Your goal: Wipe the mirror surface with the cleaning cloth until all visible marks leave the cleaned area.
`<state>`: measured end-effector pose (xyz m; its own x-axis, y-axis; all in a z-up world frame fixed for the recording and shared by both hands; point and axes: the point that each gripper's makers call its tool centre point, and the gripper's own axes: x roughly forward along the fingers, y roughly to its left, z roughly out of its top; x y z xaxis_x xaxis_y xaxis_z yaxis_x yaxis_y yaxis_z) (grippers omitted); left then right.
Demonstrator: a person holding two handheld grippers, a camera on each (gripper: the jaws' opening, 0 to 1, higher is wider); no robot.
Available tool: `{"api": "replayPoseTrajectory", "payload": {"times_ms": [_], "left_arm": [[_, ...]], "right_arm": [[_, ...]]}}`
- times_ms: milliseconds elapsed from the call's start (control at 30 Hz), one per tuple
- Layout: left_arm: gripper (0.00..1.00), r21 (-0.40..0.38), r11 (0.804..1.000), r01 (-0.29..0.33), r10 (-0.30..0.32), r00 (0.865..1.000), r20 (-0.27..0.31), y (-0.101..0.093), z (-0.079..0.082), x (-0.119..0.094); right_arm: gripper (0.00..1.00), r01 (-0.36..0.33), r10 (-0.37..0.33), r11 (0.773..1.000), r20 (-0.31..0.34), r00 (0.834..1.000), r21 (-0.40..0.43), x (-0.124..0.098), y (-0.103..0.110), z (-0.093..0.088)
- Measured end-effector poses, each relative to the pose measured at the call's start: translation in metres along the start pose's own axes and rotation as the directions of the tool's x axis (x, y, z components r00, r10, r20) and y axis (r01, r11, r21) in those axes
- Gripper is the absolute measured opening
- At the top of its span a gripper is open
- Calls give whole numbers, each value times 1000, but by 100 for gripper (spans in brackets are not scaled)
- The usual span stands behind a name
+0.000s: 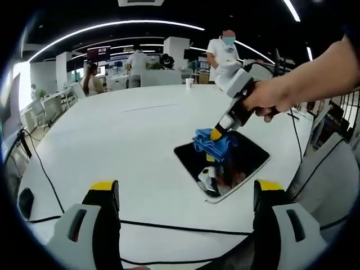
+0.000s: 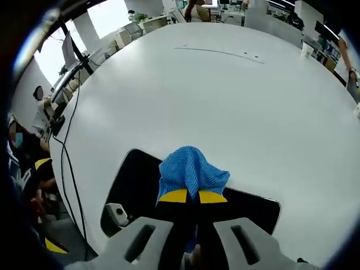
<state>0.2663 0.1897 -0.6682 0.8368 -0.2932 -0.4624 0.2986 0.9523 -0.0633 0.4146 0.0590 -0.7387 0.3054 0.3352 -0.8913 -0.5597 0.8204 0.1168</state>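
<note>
A dark rectangular mirror [image 1: 247,160] lies flat on the white table [image 1: 140,146]. My right gripper [image 1: 216,134], held by a hand, presses a crumpled blue cloth [image 1: 212,144] onto the mirror's far-left part. In the right gripper view its yellow-tipped jaws are shut on the blue cloth [image 2: 190,173], which rests on the mirror [image 2: 132,188]; my right gripper [image 2: 188,196] points down at the glass. My left gripper [image 1: 185,188] hovers open near the table's front edge, apart from the mirror, with nothing between its jaws.
A black cable [image 1: 169,226] runs along the table's near edge. A white paper cup [image 1: 189,83] stands at the far side. Several people stand and sit beyond the table. A grey chair back [image 1: 332,169] is at the right.
</note>
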Motion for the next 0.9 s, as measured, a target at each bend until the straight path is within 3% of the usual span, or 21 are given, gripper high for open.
{"api": "replayPoseTrajectory", "payload": {"times_ms": [167,467,700,900], "left_arm": [[99,1,1000,-6,6,1000,-2,1,-1,0],[99,12,1000,-2,2,1000,-18,0,-4,0],[99,28,999,33,-32,999,-37,-8,-6,2],[99,32,999,19,-17,999,-45,-4,-8,2]], "right_arm": [[0,0,-1,1000,21,1000,20,5,-3,3],[0,-5,5,1000,5,1000,20,6,-4,3],[0,-16,16,1000,11,1000,18,8,-4,3],[0,-15,15,1000,14,1000,18,10,-5,4]]}}
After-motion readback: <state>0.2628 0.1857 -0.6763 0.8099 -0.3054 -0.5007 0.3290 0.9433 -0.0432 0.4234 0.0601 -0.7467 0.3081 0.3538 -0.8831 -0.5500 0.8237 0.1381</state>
